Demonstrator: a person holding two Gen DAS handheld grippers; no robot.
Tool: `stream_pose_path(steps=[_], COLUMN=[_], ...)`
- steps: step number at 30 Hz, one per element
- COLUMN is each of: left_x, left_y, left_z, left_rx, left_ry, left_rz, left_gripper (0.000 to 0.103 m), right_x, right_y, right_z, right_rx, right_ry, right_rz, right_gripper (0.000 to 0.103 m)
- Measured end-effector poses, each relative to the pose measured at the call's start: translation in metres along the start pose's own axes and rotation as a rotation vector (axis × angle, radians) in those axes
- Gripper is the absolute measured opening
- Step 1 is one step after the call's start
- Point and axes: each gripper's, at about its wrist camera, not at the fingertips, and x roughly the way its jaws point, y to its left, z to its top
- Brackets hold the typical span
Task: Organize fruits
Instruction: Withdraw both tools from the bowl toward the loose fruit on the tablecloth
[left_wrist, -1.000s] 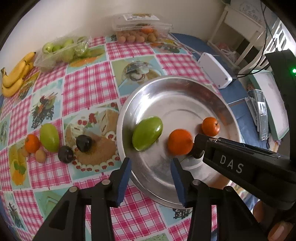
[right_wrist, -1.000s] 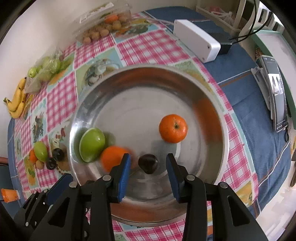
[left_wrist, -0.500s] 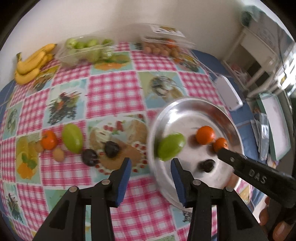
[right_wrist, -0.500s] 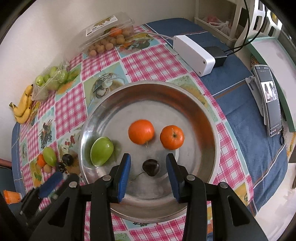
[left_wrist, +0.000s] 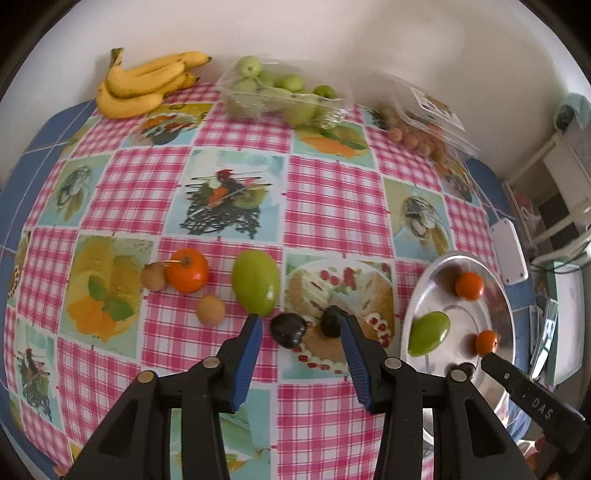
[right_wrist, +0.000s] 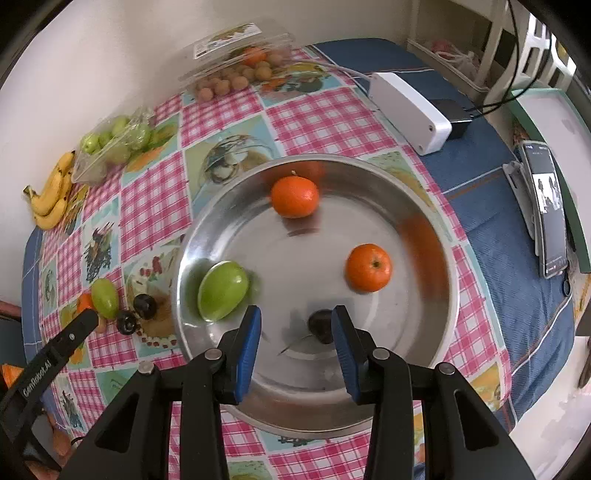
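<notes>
— Checked tablecloth is filling the whole room for me; which arm is going next?

— I'm guessing the left gripper. It's hanging spread and empty, and two dark plums are sitting right at its fingertips: one plum between the pads, the other touching the right-hand pad.

— And the right gripper?

— Also gaping, hovering over the steel plate, well to the right. Farther out from the left one, a green mango is lying lengthwise, pointing away.
</notes>
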Motion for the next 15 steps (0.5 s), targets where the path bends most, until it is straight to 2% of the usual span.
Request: stream_pose_path(steps=[4, 7, 9, 10, 11, 13, 15], left_x=[0.0007, 0.0006, 0.0017, 0.0021, 0.0028, 0.0044, 0.0062], left_y=[0.0046, 0.0027, 0.0012, 0.0007, 0.0006, 0.0017, 0.0026], left_z=[0.0014, 0.0002, -0.0004, -0.0007, -0.0009, -0.0011, -0.0015], left_rx=[-0.010, -0.006, 0.000, 0.000, 0.000, 0.001, 0.003], left_ry=[0.002, 0.004, 0.008, 0.009, 0.010, 0.013, 0.020], left_rz=[0.006, 0.010, 0.014, 0.021, 0.030, 0.048, 0.065], left_gripper=[0.049, 0.054, 0.063, 0.067, 0.074, 0.077, 0.077], right_x=[0.0013, 0.0025, 0.0039, 0.0051, 0.0059, 0.0077, 0.0098], right_y=[0.0084, 0.0113, 0.0113, 0.0107, 0.0104, 0.0098, 0.0100], right_z=[-0.0007, -0.0008, -0.0010, -0.0011, -0.0013, -0.0019, -0.0024], right_rx=[-0.021, -0.028, -0.030, -0.031, -0.030, -0.034, -0.037], right_ry=[0.001, 0.003, 0.006, 0.007, 0.008, 0.009, 0.012], right_rz=[0.004, 0.006, 0.004, 0.002, -0.001, -0.006, -0.009], right_gripper=[0.041, 0.040, 0.041, 0.043, 0.054, 0.062, 0.063])
